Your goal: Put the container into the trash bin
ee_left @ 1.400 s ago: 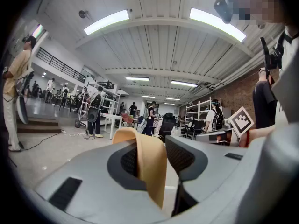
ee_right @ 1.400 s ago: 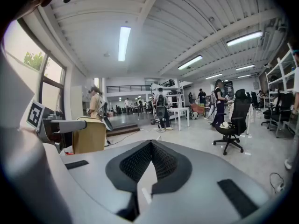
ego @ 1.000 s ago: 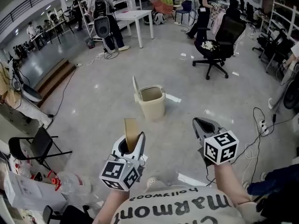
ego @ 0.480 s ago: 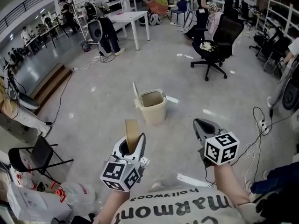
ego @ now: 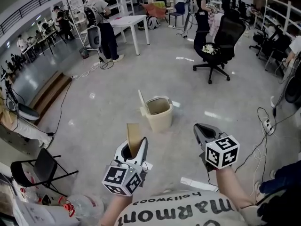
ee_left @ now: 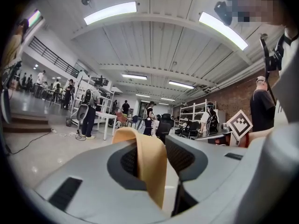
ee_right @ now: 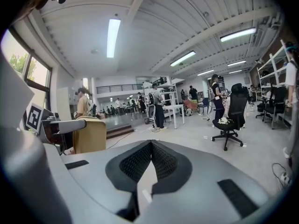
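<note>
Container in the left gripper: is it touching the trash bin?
Apart. The head view shows the container held up by the left gripper, with floor visible between it and the trash bin.

The tan flat container (ego: 133,134) looks like smooth, matt cardboard. The beige lidded trash bin (ego: 160,116) is smooth plastic with a faint sheen. The pale grey floor (ego: 94,102) is polished and glossy, mirroring the lights. The left gripper (ego: 135,147) and right gripper (ego: 201,128) have matt grey plastic shells, and their dark pads (ee_right: 138,161) are finely ribbed.
</note>
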